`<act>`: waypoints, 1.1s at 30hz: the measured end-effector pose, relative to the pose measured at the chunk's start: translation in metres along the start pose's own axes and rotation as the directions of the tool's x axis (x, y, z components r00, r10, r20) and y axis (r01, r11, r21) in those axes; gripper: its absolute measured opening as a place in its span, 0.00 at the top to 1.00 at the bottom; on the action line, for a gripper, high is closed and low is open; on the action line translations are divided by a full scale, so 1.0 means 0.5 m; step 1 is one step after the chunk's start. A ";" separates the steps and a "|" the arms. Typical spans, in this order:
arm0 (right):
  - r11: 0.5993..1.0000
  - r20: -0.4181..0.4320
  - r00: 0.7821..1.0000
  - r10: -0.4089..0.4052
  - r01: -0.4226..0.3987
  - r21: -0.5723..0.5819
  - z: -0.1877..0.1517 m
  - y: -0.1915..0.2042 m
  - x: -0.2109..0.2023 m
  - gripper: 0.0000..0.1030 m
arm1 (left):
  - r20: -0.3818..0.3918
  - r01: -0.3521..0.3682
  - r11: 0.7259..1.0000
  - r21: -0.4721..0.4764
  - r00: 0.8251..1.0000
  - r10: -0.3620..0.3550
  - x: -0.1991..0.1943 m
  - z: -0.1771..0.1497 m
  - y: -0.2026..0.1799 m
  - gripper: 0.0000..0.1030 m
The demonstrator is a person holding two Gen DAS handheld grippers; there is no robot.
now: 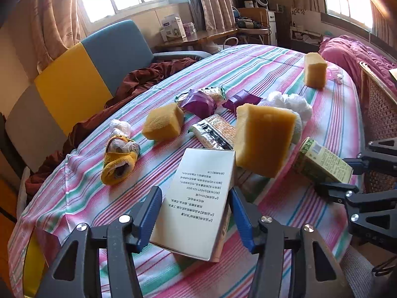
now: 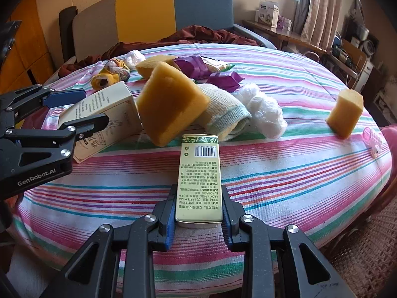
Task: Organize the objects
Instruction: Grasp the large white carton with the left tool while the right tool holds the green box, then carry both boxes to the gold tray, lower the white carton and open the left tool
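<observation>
- Our left gripper (image 1: 196,221) has its blue pads on either side of a cream box (image 1: 198,198); the pads sit at the box's sides, but we cannot tell whether they are pressing on it.
- Our right gripper (image 2: 198,217) is clenched on a green box (image 2: 198,178), which points forward along the fingers, barcode at the far end.
- The cream box's far end reaches a big sponge (image 1: 263,139) that leans tilted just beyond both boxes.
- Behind the sponge lie a pale sock (image 2: 223,119) and a crumpled white bag (image 2: 263,111), touching each other.
- Further back we see a second sponge (image 1: 163,121), purple wrappers (image 1: 201,103) and a silver snack pack (image 1: 214,130) near one another.
- A yellow sock (image 1: 119,161) lies left of the cream box; a third sponge (image 2: 345,113) stands well apart at the right.
- Everything rests on a striped cloth (image 2: 297,164) in pink, green and white.
- Behind it stand a yellow-and-blue chair (image 1: 94,67), curtains (image 1: 213,0) and bright windows.
</observation>
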State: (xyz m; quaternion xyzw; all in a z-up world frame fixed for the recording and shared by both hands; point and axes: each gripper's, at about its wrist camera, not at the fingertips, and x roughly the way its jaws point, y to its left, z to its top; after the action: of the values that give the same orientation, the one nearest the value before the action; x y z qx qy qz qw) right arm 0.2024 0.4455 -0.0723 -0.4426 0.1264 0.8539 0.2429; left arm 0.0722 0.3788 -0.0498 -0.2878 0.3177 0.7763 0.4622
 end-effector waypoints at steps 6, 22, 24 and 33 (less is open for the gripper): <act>1.000 -0.008 1.000 -0.005 0.005 -0.004 -0.003 0.002 0.000 0.71 | -0.044 0.037 0.999 -0.037 0.998 -0.038 0.023 0.007 0.014 0.40; 0.999 0.012 1.000 0.025 -0.024 -0.038 0.007 0.034 -0.027 0.71 | 0.045 0.134 0.959 -0.250 0.991 -0.126 -0.071 -0.033 0.074 0.52; 0.997 0.020 0.999 0.033 -0.031 -0.067 0.013 0.054 -0.035 0.71 | 0.065 0.134 0.950 -0.283 0.991 -0.121 -0.104 -0.048 0.099 0.52; 0.979 0.070 0.995 0.069 -0.054 -0.197 0.054 0.172 -0.068 0.71 | 0.096 0.096 0.870 -0.484 0.994 -0.057 -0.198 -0.156 0.253 0.52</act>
State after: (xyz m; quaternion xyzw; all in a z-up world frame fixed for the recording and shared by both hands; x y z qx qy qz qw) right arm 0.1551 0.3740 -0.0290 -0.4271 0.0464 0.8856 0.1764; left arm 0.0104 0.2197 0.0029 -0.3767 0.0819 0.8230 0.4172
